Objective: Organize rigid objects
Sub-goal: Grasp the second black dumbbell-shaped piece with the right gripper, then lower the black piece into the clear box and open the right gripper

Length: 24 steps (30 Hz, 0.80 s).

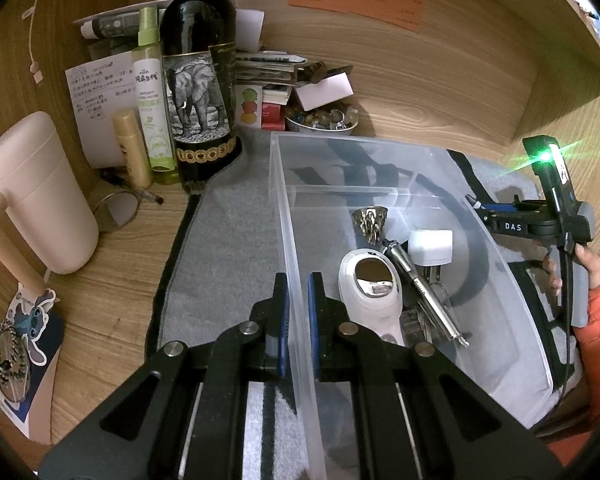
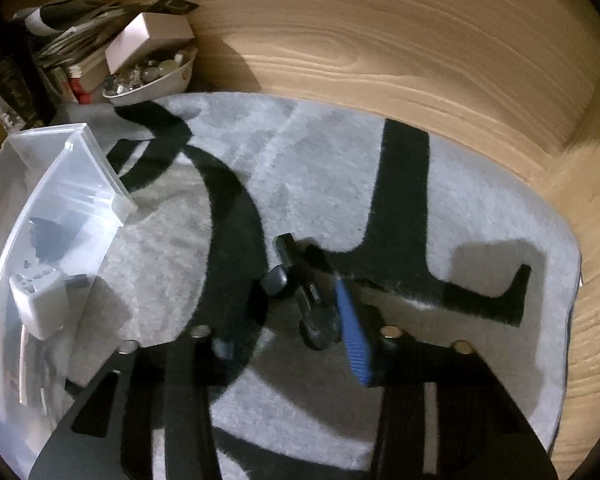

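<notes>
**Operator:** What is the status of the left tongs?

**Guide:** Your left tongs (image 1: pixel 298 296) are pressed together on the near left wall of the clear plastic bin (image 1: pixel 278 184), with one blue pad on each side of the wall. The bin stands on the grey mat (image 2: pixel 300 160) that covers the tabletop (image 1: pixel 112 280).

**Operator:** What is in the bin?

**Guide:** The near compartment holds a white charger plug (image 1: pixel 430 246), a white handheld device (image 1: pixel 370 284), a metal tool (image 1: pixel 424 292) and a small ornate metal cup (image 1: pixel 370 220). The far compartment looks bare.

**Operator:** And the right tongs?

**Guide:** Your right tongs (image 2: pixel 300 284) point down at the mat, to the right of the bin. A black elongated object (image 2: pixel 308 300) lies on the mat between the pads, against the right blue pad. That view is blurred, so you cannot tell whether the pads pinch the object or stand spread around it.
</notes>
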Motion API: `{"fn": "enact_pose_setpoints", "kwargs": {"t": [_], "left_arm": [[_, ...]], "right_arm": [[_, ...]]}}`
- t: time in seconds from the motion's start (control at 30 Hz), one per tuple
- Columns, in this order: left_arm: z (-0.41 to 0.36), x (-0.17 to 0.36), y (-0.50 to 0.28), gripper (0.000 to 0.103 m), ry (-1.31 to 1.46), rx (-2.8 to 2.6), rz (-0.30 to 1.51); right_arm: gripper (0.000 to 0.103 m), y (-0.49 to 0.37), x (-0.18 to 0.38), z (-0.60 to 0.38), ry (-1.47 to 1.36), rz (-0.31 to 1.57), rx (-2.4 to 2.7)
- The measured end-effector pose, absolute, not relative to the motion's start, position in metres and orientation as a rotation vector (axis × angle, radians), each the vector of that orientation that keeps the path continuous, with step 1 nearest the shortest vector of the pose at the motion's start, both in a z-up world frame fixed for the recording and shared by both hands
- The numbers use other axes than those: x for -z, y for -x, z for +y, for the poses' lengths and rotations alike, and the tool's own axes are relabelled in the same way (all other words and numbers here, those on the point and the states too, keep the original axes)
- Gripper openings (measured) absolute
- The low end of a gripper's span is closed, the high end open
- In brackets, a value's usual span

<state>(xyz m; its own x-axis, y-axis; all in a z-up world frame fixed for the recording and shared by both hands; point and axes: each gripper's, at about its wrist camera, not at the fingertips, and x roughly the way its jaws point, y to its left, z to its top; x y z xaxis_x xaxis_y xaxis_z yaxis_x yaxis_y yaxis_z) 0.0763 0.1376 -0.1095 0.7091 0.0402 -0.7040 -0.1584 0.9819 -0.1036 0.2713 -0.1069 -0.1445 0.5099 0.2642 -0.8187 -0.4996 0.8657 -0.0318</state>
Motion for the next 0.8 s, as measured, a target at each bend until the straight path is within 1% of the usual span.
{"fn": "enact_pose_setpoints", "kwargs": {"t": [0.03,0.33,0.53,0.8], "left_arm": [[0.138,0.109,-0.076,0.008,0.160,-0.110,0.775],[0.139,0.109,-0.075,0.008,0.155,-0.110,0.775],[0.139,0.109,-0.075,0.008,0.154,-0.110,0.775],[0.139,0.109,-0.075,0.008,0.153,-0.111,0.775]], "right_arm": [[0.026,-0.270,0.143,-0.106,0.279,0.922,-0.469],[0.027,-0.243,0.119,-0.111,0.252,0.862,-0.495],[0.027,-0.221,0.090,-0.116,0.242,0.788,-0.524],[0.027,-0.182,0.063,-0.099,0.260,0.676,-0.574]]}}
